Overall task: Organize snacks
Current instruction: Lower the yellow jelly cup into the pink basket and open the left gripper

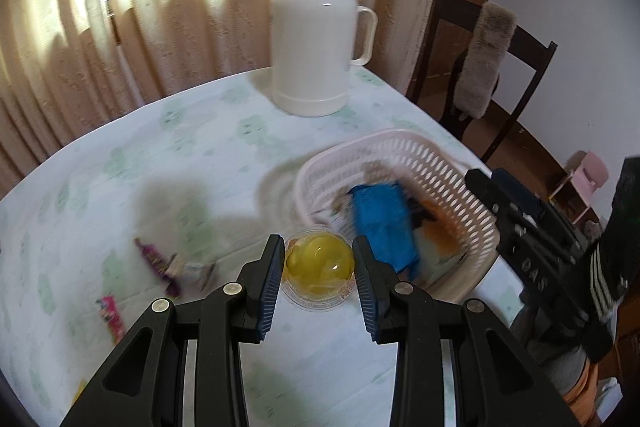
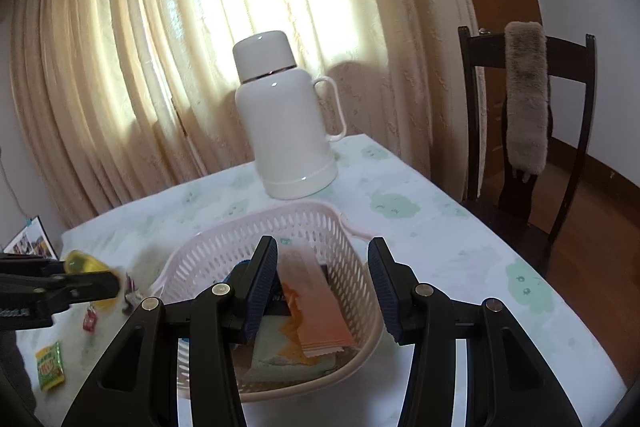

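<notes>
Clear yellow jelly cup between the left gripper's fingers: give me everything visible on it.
The clear plastic jelly cup with yellow filling is small and round, with a domed transparent shell, a flat rim flange and faint print on the rim. It lies between the open fingers of the left gripper, close beside the pink slotted plastic basket. Contact with the pads can't be confirmed. The right wrist view shows it blurred.

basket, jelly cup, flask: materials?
Basket: pale pink moulded plastic, matte, going by the slotted walls. Jelly cup: clear glossy plastic, since the yellow filling shows through. Flask: glossy white shell with sharp highlights and a metallic neck band; plastic or enamelled metal, cannot tell.
</notes>
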Demonstrator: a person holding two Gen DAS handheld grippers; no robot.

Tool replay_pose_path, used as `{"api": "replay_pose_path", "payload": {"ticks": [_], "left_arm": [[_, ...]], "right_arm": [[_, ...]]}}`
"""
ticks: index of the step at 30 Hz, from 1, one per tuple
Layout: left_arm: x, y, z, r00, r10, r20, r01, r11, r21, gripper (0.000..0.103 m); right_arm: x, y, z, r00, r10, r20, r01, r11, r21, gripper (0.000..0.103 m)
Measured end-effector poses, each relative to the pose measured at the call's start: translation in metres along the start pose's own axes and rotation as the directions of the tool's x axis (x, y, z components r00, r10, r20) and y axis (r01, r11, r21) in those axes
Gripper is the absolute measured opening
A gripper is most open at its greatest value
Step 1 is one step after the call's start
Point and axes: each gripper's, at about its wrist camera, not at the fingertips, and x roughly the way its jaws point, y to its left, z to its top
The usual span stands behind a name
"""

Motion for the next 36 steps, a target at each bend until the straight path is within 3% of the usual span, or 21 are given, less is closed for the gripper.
{"api": "replay_pose_path", "payload": {"ticks": [4, 6, 7, 8, 23, 36], "left_arm": [[0.016, -0.011, 0.013, 0.999, -0.037, -0.013, 0.037, 0.999, -0.006, 0.032], [0.022, -0.013, 0.018, 0.999, -0.047, -0.015, 0.047, 0.999, -0.013, 0.039], [0.025, -0.013, 0.02, 0.999, -0.044, -0.009, 0.044, 0.999, -0.022, 0.05], [0.025, -0.011, 0.021, 0.999, -0.04, 0.001, 0.04, 0.999, -0.033, 0.054], [0.002, 0.019, 0.005, 1.0, 0.015, 0.015, -0.014, 0.997, -0.078, 0.054], [-0.042, 0.075, -0.033, 0.994, 0.107, 0.026, -0.101, 0.978, -0.181, 0.066]], "right_arm": [[-0.004, 0.0, 0.001, 1.0, 0.0, 0.015, 0.0, 1.0, 0.005, 0.049], [-0.006, 0.001, 0.0, 1.0, 0.004, 0.015, -0.004, 1.0, 0.006, 0.049], [-0.006, 0.001, 0.0, 1.0, 0.004, 0.013, -0.004, 1.0, 0.004, 0.049], [-0.006, 0.001, 0.0, 1.0, 0.005, 0.011, -0.005, 1.0, 0.003, 0.049], [-0.005, 0.003, -0.006, 1.0, -0.001, 0.01, 0.001, 1.0, -0.015, 0.049], [-0.006, 0.005, -0.008, 0.999, -0.031, 0.028, 0.031, 0.999, -0.024, 0.051]]}}
